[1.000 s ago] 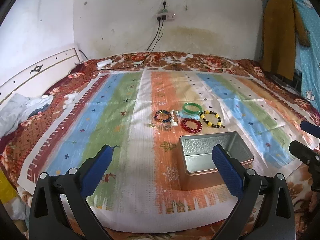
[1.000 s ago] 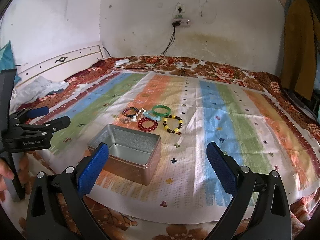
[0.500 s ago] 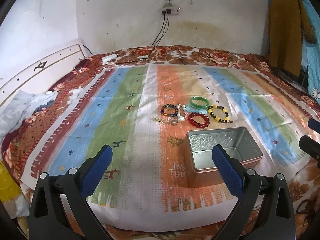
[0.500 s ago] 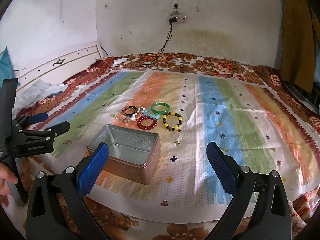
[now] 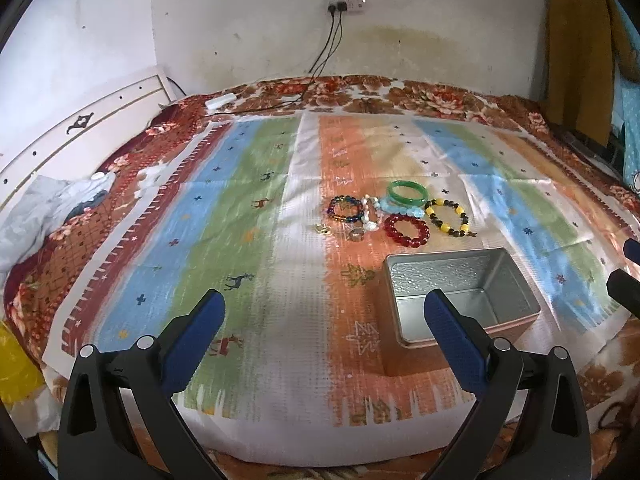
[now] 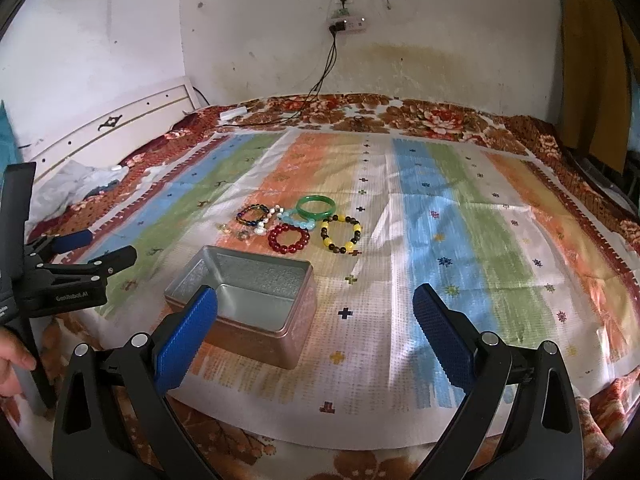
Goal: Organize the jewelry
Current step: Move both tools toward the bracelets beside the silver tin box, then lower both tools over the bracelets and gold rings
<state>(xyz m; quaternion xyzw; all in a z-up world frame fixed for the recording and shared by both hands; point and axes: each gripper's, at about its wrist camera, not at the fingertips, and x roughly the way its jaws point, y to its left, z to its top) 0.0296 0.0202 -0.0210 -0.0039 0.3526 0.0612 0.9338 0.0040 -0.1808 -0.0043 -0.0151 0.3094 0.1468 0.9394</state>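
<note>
An open, empty metal tin (image 5: 460,292) (image 6: 248,292) sits on the striped cloth. Behind it lies a cluster of jewelry: a green bangle (image 5: 408,194) (image 6: 316,205), a red bead bracelet (image 5: 406,230) (image 6: 289,238), a yellow and black bead bracelet (image 5: 446,217) (image 6: 341,234), a dark multicolour bracelet (image 5: 345,209) (image 6: 252,214), pale blue beads (image 5: 400,211), white pearls (image 5: 370,216) and small rings (image 5: 356,234). My left gripper (image 5: 324,316) is open and empty, in front and left of the tin. My right gripper (image 6: 316,312) is open and empty, in front of the tin's right side.
The striped cloth (image 5: 240,240) covers a floral bedspread (image 5: 440,96). A white headboard (image 5: 80,132) and crumpled clothes (image 5: 48,208) are at the left. A wall socket with cables (image 5: 344,4) is at the back. Clothes hang at the right (image 5: 576,48).
Both grippers have risen and tilted slightly, so the tin and jewelry sit lower in view. The left gripper has shifted left. Nothing on the cloth moved; both grippers stay open.
</note>
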